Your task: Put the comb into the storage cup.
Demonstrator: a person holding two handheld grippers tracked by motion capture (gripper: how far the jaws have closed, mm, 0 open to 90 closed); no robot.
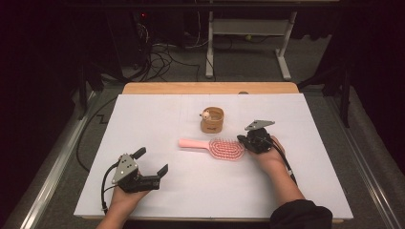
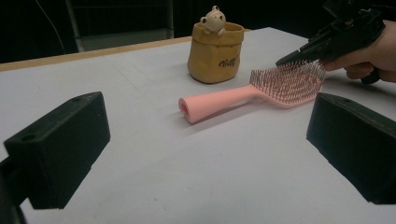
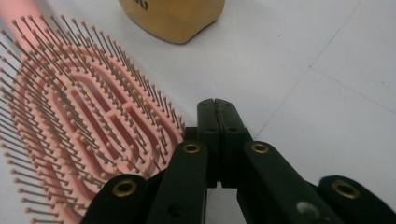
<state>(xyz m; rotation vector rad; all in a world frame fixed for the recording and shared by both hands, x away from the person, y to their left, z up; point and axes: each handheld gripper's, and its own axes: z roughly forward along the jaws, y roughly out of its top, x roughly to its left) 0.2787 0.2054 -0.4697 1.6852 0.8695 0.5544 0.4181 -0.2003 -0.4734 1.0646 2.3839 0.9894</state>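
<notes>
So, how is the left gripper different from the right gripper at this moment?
The left gripper has its jaws wide open, while the right gripper has its jaws shut together with nothing between them. The left gripper rests over bare white table, apart from the pink hairbrush; the right gripper has its tips at the edge of the brush's bristled head. Both are black and held in a hand.

One hairbrush (image 1: 213, 147); one pouch (image 1: 212, 120); two tools.

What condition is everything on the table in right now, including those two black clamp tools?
Pink hairbrush: lying flat, bristles up, not gripped.
Yellow pouch: upright, open-topped, toy bear at its rim.
Left gripper: jaws wide open, empty.
Right gripper: jaws shut together, empty, beside the brush head.
</notes>
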